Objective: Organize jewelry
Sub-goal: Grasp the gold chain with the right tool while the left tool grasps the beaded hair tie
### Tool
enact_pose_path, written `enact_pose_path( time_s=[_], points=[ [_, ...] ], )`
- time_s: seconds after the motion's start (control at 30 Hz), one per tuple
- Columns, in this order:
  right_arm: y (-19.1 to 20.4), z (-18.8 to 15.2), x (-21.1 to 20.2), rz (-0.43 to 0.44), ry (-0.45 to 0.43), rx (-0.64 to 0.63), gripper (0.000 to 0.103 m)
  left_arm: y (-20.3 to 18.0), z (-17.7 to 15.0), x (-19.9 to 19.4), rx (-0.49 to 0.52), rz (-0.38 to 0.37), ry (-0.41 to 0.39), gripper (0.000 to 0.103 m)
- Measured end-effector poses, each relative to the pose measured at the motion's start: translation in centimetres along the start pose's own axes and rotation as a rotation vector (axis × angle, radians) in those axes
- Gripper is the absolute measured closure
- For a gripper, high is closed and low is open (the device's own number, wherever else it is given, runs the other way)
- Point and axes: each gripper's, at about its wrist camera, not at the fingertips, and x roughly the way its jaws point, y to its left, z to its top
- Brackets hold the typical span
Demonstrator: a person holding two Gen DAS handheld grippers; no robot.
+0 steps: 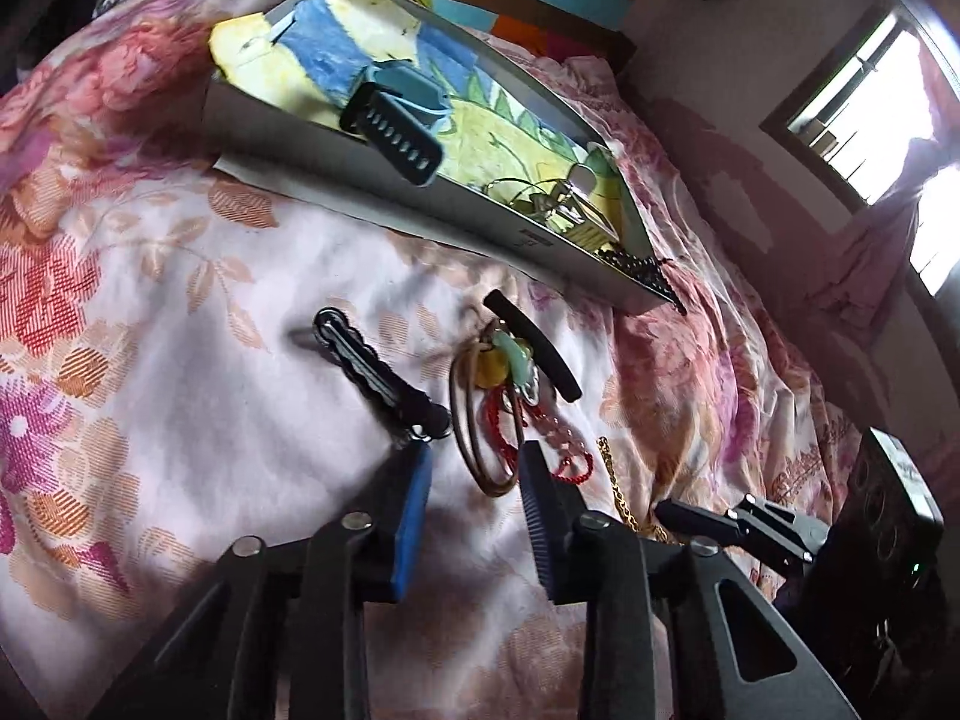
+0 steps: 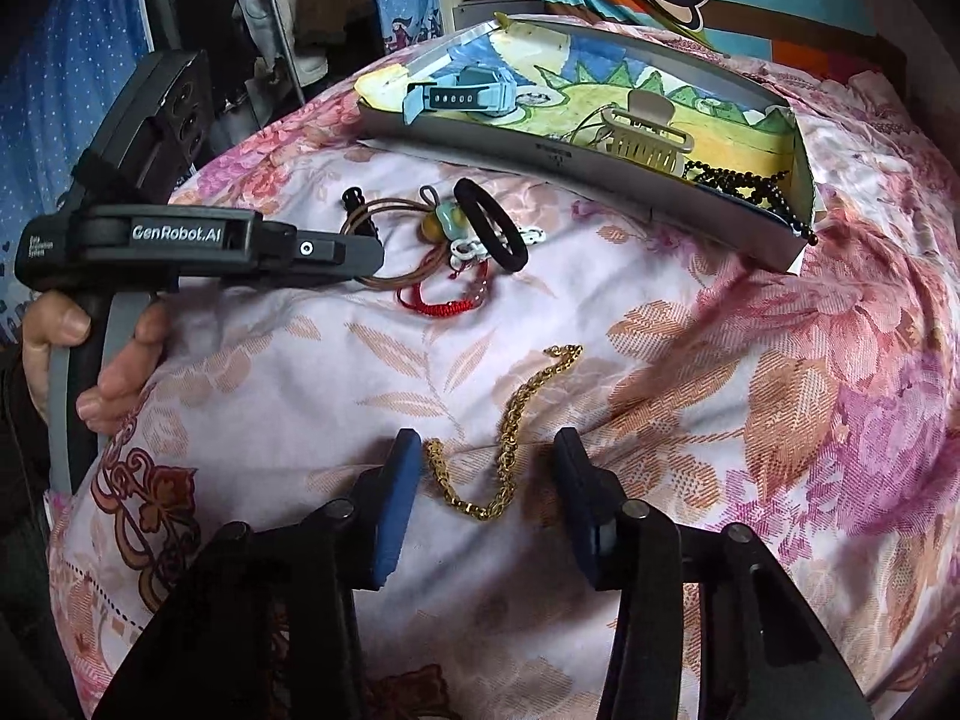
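Both grippers spread apart, holding nothing: left gripper [image 1: 474, 516] low centre over brown hoop [image 1: 480, 420] and red cord [image 1: 510, 426], right gripper [image 2: 480, 504] bottom centre straddling gold chain [image 2: 510, 444], tray [image 2: 540, 147] upper right with watch [image 2: 462, 97], clip [image 2: 648, 135].

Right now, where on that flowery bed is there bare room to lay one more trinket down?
Bare bedsheet lies between the gold chain and the grey cardboard tray, and to the chain's right. It is crowded at the tangled pile: brown cord hoop, red string bracelet, black hair tie.
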Motion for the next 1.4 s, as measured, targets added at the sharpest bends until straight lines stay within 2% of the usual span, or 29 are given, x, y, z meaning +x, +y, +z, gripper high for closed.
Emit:
enact_pose_path(
  time_s=[0.2,0.37,0.53,0.6,0.77,1.07,1.23,1.4],
  points=[
    [0.2,-0.1,0.0,-0.021,0.006,-0.006,0.071,0.6,-0.1,0.2,-0.028,0.011,0.003,0.093],
    [-0.1,-0.2,-0.1,-0.025,0.009,0.008,0.088,0.9,-0.2,-0.3,-0.031,0.006,-0.012,0.098],
    [0.2,-0.3,-0.2,-0.009,0.003,0.002,0.088,0.0,-0.4,-1.0,0.002,0.029,-0.036,0.099],
    [0.3,-0.4,-0.4,0.001,0.002,0.002,0.088,-0.6,-0.4,-1.0,0.004,0.061,-0.011,0.100],
    [0.5,-0.6,-0.7,0.042,-0.004,0.024,0.088,-2.1,-1.5,-1.6,0.037,0.058,0.022,0.100],
    [0.9,-1.0,-3.4,0.020,-0.095,0.041,0.088,-4.0,-3.9,-4.4,0.046,0.041,0.002,0.100],
    [0.5,-0.3,-5.4,0.018,-0.159,0.043,0.089,-4.2,-5.1,-5.9,0.033,0.083,-0.016,0.100],
    [-0.6,0.3,-7.4,0.030,-0.223,0.076,0.089,-4.4,-4.8,-7.1,0.009,0.130,-0.005,0.100]
  ],
)
